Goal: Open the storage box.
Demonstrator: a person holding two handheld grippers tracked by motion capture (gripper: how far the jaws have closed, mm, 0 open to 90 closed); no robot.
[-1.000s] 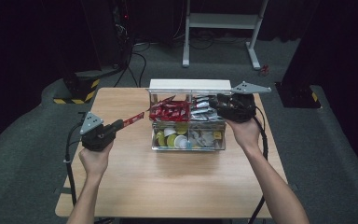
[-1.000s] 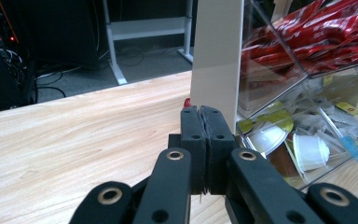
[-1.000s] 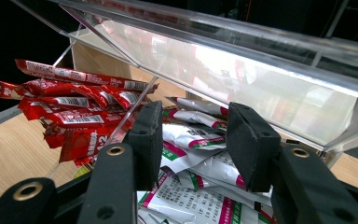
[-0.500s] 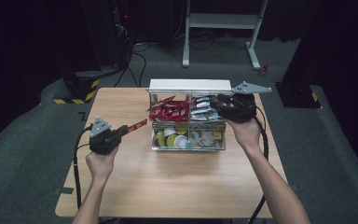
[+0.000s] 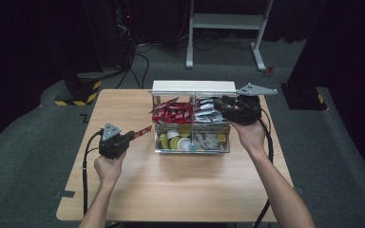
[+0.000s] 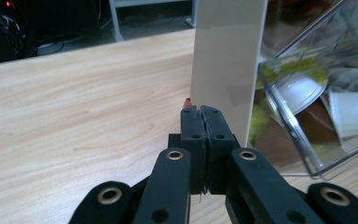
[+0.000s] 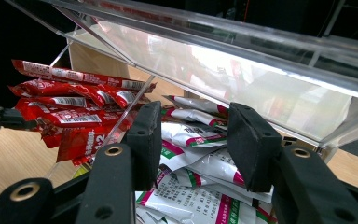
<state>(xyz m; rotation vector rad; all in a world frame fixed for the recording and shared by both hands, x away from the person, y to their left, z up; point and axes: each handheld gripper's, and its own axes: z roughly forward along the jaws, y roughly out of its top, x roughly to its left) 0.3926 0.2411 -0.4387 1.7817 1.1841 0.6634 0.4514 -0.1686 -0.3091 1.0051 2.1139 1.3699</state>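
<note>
A clear compartment box (image 5: 192, 150) stands mid-table. Its back left section holds red packets (image 5: 172, 112), the back right white packets (image 5: 206, 110), and the front row coffee capsules (image 5: 179, 141). My left gripper (image 5: 132, 136) is left of the box, shut on one red packet (image 5: 144, 131) that points toward the box. In the left gripper view the jaws (image 6: 204, 112) are pressed together with a red tip (image 6: 186, 101) showing past them. My right gripper (image 5: 221, 105) hovers open over the white packets (image 7: 191, 135), red packets (image 7: 70, 116) to its left.
The box's lid (image 5: 192, 86) stands open at the back; it shows as a clear pane (image 7: 214, 51) close above the right gripper. Bare wooden table (image 5: 171, 185) lies in front of the box. A white table frame (image 5: 228, 21) stands on the floor beyond.
My left gripper has drawn back toward the person and slightly right, carrying the red packet clear of the box. The right gripper has stayed in place, open.
</note>
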